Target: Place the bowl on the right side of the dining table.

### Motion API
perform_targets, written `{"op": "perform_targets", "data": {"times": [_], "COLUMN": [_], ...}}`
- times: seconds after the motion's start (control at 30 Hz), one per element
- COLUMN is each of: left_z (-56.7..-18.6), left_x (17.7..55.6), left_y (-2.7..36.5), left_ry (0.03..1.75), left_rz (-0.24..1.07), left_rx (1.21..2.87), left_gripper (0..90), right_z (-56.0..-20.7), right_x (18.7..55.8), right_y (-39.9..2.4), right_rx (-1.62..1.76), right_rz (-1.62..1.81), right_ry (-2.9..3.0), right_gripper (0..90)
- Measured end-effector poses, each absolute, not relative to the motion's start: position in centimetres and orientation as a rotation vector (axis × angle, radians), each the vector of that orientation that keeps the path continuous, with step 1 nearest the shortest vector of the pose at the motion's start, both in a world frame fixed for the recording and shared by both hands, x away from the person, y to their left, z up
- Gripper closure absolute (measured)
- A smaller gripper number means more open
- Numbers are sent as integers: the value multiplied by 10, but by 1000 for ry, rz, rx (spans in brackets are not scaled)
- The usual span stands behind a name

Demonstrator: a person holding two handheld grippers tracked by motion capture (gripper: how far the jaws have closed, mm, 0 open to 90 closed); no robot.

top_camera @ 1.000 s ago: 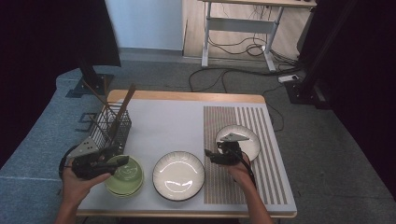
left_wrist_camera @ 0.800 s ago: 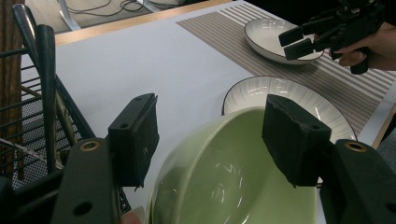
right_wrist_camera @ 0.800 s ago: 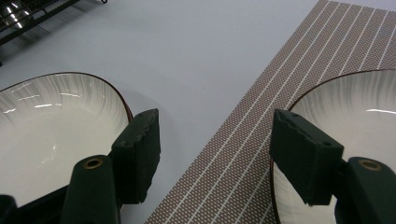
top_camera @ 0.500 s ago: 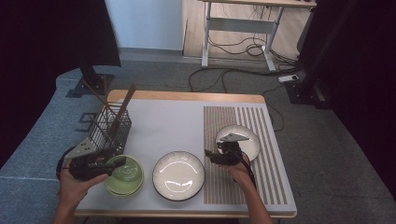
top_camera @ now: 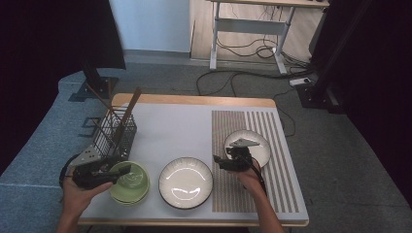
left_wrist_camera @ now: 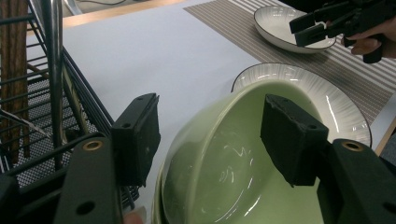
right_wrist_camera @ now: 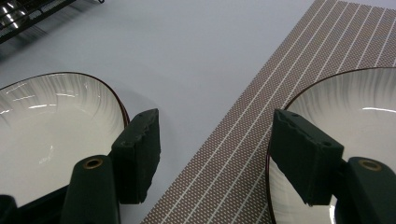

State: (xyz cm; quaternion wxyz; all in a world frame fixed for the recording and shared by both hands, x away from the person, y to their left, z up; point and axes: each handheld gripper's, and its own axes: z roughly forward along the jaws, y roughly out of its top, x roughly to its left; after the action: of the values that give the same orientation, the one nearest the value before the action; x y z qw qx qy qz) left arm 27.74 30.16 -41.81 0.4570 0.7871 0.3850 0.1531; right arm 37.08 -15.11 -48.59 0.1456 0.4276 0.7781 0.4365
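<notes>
A green bowl (top_camera: pixel 130 182) (left_wrist_camera: pixel 219 168) sits at the table's front left, apparently nested in a second one. My left gripper (top_camera: pixel 124 170) (left_wrist_camera: pixel 212 133) is open and straddles its near rim, one jaw outside and one over the inside, with no pad pressing on it. A large white plate (top_camera: pixel 186 183) (right_wrist_camera: pixel 42 130) lies at the front middle. A smaller white plate (top_camera: pixel 255 145) (right_wrist_camera: pixel 355 107) rests on the striped mat (top_camera: pixel 272 184) (right_wrist_camera: pixel 261 126). My right gripper (top_camera: pixel 217 160) (right_wrist_camera: pixel 215 149) hovers open between the two plates, holding nothing.
A black wire basket (top_camera: pixel 114 136) (left_wrist_camera: pixel 42 107) holding wooden chopsticks stands just behind the green bowl, close to the left gripper. The bare white tabletop (top_camera: pixel 180 131) stretches behind the plates. The other hand's gripper (left_wrist_camera: pixel 327 23) shows over the small plate.
My left gripper has shifted only slightly at the green bowl. The right gripper has held still.
</notes>
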Motion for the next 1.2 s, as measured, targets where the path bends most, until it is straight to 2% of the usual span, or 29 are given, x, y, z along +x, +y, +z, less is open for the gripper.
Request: {"op": "perform_targets", "data": {"times": [0.2, 0.5, 0.77, 1.0, 1.2], "left_z": [-422, -429, -433, -434, -434], "left_x": [279, 282, 283, 282, 282], "left_y": [300, 297, 297, 299, 299], "left_ry": [961, 980, 997, 1027, 1024], "left_rz": [387, 386, 411, 452, 466], "left_rx": [1960, 1987, 2001, 1994, 2011], "left_gripper": [401, 480, 574, 697, 728], "right_z": [-486, -487, -488, -488, -488], "right_x": [371, 372, 372, 372, 372], "right_y": [-151, -152, -151, -151, -150], "right_rx": [1232, 1238, 1237, 1235, 1233], "right_rz": [1254, 1263, 1256, 1254, 1251], "right_ry": [2240, 2240, 2244, 2235, 2238], "right_gripper": [337, 338, 338, 339, 339]}}
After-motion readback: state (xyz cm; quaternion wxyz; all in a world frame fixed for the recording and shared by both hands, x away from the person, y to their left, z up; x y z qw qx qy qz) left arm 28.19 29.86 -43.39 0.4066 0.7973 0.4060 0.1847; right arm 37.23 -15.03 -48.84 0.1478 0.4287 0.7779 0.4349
